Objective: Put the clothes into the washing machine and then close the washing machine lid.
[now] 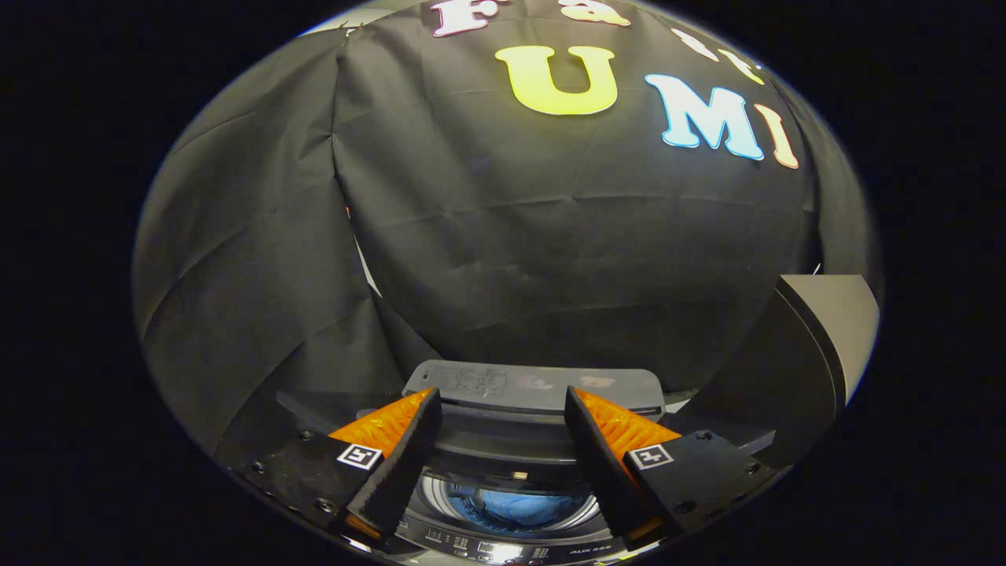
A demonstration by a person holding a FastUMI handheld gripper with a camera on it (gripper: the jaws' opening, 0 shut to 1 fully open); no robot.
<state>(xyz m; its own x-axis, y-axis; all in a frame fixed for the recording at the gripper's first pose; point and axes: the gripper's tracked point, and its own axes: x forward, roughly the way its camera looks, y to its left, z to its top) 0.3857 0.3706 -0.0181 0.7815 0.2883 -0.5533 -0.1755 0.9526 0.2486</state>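
Note:
My gripper (501, 402) hangs above the washing machine with its fingers apart and nothing between them. Below and between the fingers I look down into the steel drum (471, 494), where blue clothes (523, 507) lie inside. The grey lid (534, 389) stands raised and folded at the back of the opening, just beyond the fingertips. The machine's control panel (511, 548) runs along its near edge, under the fingers.
Black booth cloth hangs behind and to the left of the machine. A dark panel with a pale grey face (817, 346) stands to the right of the machine, close to the right finger.

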